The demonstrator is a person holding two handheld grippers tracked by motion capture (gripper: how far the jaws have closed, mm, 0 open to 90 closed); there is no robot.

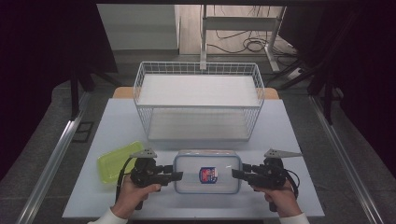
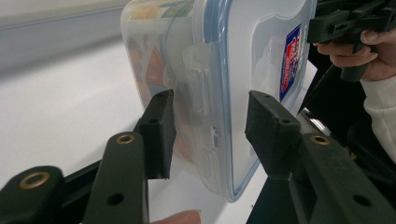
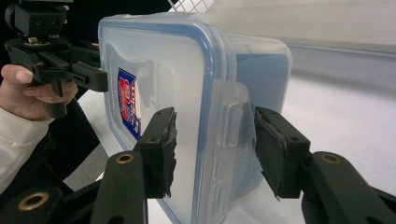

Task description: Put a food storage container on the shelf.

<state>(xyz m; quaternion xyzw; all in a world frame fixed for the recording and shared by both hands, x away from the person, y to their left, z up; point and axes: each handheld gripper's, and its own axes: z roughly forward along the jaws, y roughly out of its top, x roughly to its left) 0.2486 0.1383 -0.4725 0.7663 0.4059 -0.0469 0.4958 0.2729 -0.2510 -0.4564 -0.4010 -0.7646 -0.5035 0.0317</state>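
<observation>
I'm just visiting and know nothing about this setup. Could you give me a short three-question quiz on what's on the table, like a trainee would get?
1. True or false: the wire basket stands beyond the clear lidded box.
2. What lies left of the left gripper? A) a green lid B) a red cup C) a spoon
3. Are the right gripper's jaws apart or closed?

Key: 1 true. 2 A. 3 apart, one on each side of the box's end latch.
</observation>
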